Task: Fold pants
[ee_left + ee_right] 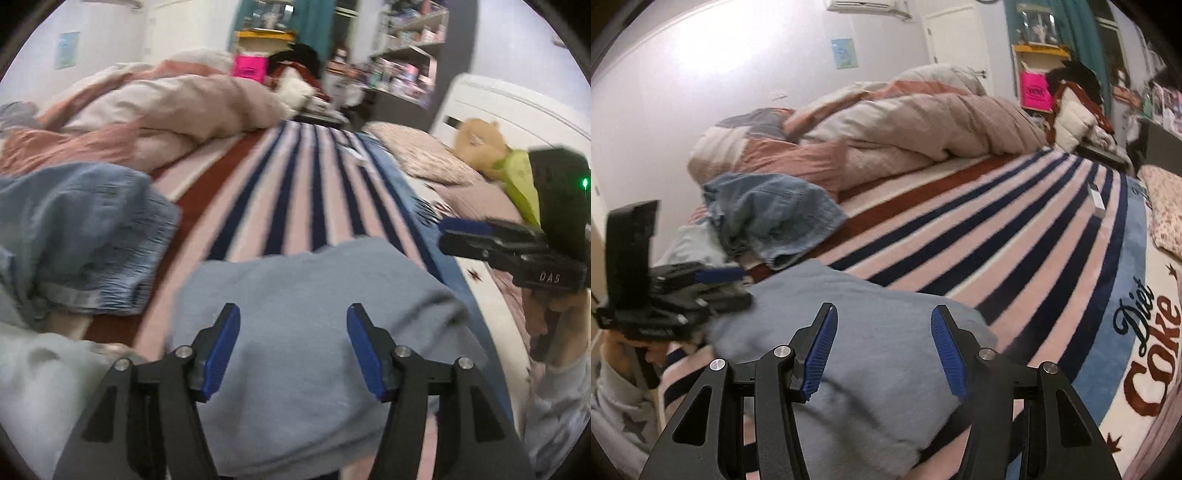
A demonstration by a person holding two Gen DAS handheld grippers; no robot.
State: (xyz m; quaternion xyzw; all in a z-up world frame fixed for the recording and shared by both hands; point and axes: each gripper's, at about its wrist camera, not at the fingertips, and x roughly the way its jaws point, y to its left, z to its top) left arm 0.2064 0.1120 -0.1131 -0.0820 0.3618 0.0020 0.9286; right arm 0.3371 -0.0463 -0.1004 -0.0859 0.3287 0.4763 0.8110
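My left gripper (293, 347) and right gripper (882, 347) both gape wide, holding nothing, with the folded pants (314, 350) right under the fingers on the blanket (295, 192). I'd press the fold flat evenly; the denim (85, 236) lies apart, leftward.

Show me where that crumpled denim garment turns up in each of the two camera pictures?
Left wrist view: the denim garment lies at the left edge, left of and beyond the grey-blue pants.
Right wrist view: the denim garment sits left of centre, beyond the pants, below the pink duvet.
Shared landmark: the striped blanket, running right of the denim in both.
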